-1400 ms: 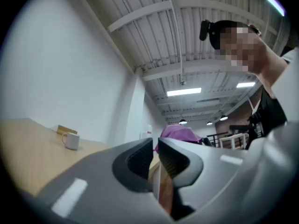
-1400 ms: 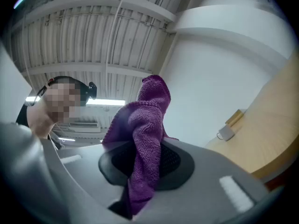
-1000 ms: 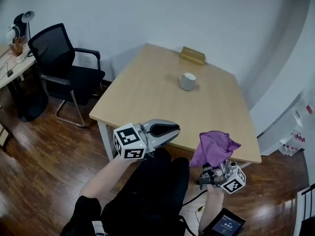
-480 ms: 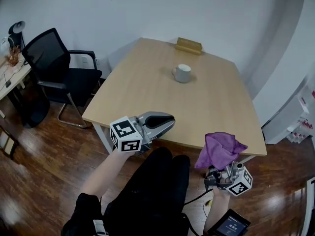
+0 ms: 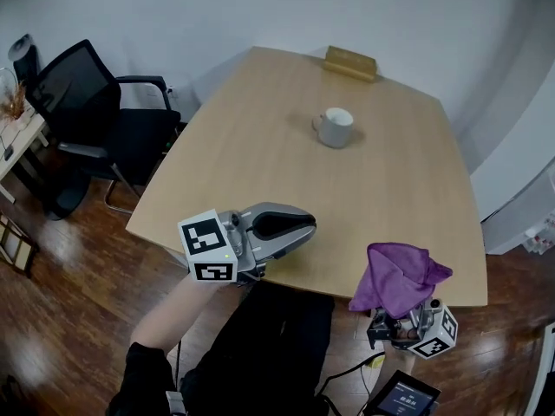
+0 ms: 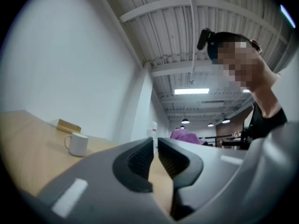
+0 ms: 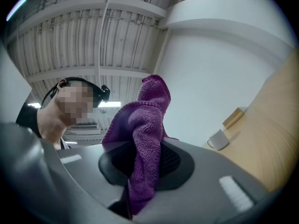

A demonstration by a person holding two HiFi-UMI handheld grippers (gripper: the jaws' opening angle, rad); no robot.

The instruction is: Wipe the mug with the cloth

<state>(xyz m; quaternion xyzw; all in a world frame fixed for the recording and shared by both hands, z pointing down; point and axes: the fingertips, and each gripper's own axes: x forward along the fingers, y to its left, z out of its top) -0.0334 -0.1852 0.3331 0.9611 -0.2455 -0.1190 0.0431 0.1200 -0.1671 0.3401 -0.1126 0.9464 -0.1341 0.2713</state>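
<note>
A white mug point(image 5: 335, 127) stands upright on the far half of the light wooden table point(image 5: 251, 146); it is also in the left gripper view point(image 6: 77, 144) and the right gripper view point(image 7: 217, 138). My left gripper point(image 5: 303, 224) hovers over the table's near edge, shut and empty, its jaws nearly touching point(image 6: 155, 146). My right gripper point(image 5: 401, 317) is off the table's near right corner, shut on a purple cloth point(image 5: 399, 276) that sticks up from its jaws point(image 7: 142, 160) and hides the fingertips in the head view. The cloth point(image 7: 142, 120) is bunched and well short of the mug.
A small wooden block point(image 5: 350, 62) lies at the table's far edge behind the mug. A black office chair point(image 5: 87, 111) stands left of the table, with a side desk point(image 5: 13, 137) beyond it. A device with a lit screen point(image 5: 401, 397) is at the bottom right.
The table and mug have come nearer in the head view. The left gripper's tip now reaches over the table's near edge. The right gripper with the cloth has drifted right and lower in the picture.
</note>
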